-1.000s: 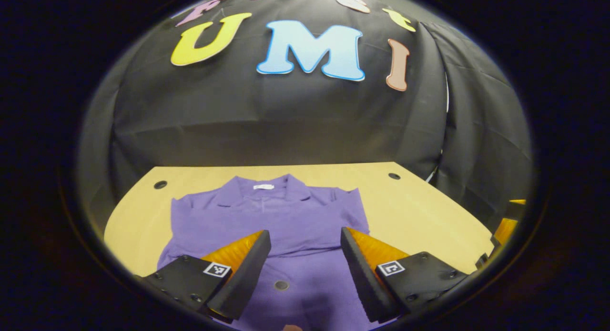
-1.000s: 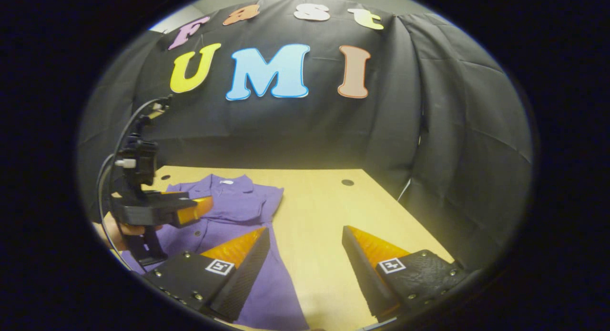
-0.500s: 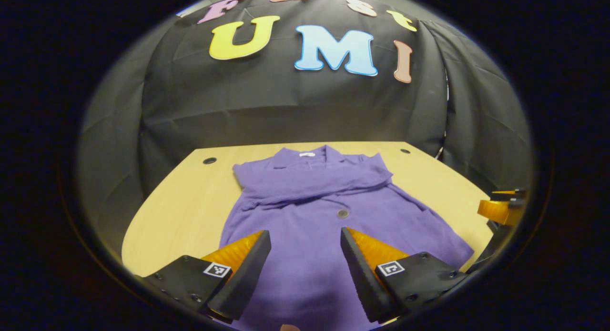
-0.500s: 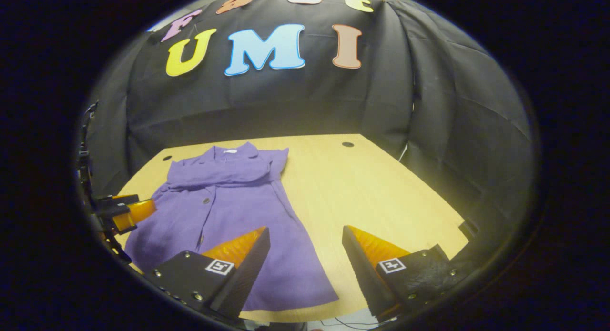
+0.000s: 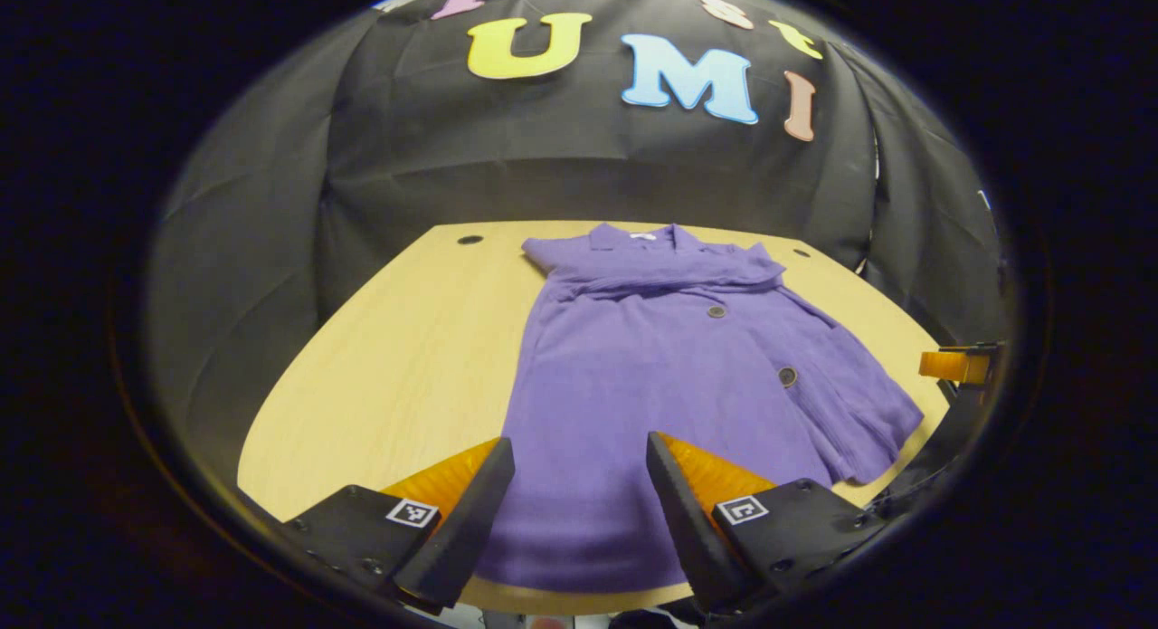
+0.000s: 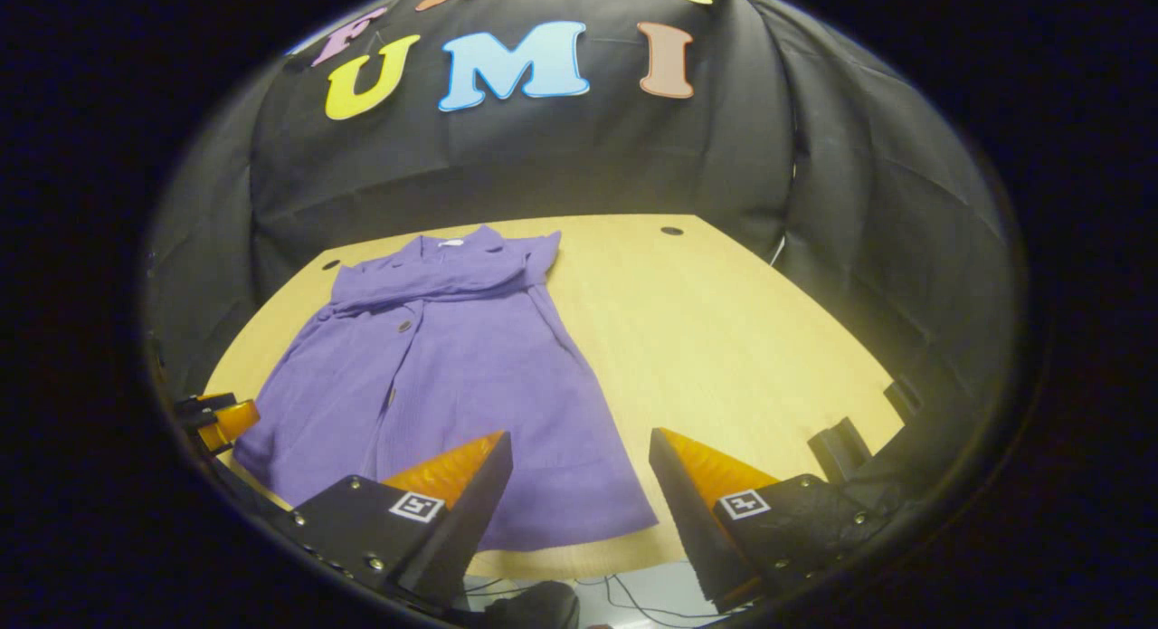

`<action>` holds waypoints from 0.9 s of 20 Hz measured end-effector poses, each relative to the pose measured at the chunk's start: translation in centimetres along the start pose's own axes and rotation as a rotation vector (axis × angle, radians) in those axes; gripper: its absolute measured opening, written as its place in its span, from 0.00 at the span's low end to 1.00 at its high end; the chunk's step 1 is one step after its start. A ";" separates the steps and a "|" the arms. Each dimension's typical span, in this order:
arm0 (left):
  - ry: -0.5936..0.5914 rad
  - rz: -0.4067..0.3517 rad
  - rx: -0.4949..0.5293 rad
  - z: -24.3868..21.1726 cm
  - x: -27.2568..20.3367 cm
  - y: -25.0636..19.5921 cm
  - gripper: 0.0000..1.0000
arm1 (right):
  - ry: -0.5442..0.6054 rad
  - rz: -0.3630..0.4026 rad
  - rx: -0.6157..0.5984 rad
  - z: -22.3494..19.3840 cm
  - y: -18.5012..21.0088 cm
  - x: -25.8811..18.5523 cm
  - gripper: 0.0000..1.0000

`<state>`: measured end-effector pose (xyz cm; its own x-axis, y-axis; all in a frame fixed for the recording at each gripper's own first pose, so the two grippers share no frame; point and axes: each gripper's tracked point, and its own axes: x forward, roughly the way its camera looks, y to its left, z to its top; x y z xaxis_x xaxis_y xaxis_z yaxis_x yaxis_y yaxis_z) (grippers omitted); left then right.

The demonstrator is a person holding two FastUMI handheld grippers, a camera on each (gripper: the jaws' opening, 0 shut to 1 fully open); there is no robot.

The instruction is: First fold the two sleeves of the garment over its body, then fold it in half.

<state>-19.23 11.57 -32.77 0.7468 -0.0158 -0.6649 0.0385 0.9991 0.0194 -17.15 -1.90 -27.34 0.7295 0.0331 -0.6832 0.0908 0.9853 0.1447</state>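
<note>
Here, garment [image 5: 669, 366] beyond spread jaws, untouched

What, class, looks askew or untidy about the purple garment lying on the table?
The purple button-front garment lies flat on the wooden table with both sleeves folded across the chest. Its lower hem is uneven: one corner flares out in ripples toward the table edge. Nothing is spilled or damaged.

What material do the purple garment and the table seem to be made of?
The purple garment looks like soft matte woven or knit cloth: it drapes, creases and folds at the sleeves. The table looks like pale wood or wood-look laminate, smooth, with faint grain lines; which one cannot be told.
</note>
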 end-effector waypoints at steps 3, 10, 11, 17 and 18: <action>0.037 0.012 0.027 -2.2 -0.8 1.7 0.94 | 0.047 0.001 0.011 -1.7 -1.1 -0.2 0.95; 0.077 0.020 0.023 -4.8 -1.6 1.9 0.94 | 0.113 0.039 0.035 -3.5 -2.0 1.3 0.95; 0.077 0.026 0.035 -4.8 -1.7 1.8 0.96 | 0.121 0.048 0.041 -3.6 -2.0 1.5 0.95; 0.073 0.045 0.035 -4.9 -1.6 1.4 0.96 | 0.175 0.086 0.063 -5.5 -1.3 2.8 0.96; 0.072 0.048 0.032 -5.0 -1.6 1.3 0.95 | 0.176 0.083 0.047 -5.7 -1.2 2.8 0.96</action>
<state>-23.69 13.11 -35.39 0.6988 0.0362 -0.7144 0.0257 0.9968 0.0757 -19.14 -2.04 -33.51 0.6062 0.1463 -0.7817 0.0701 0.9693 0.2357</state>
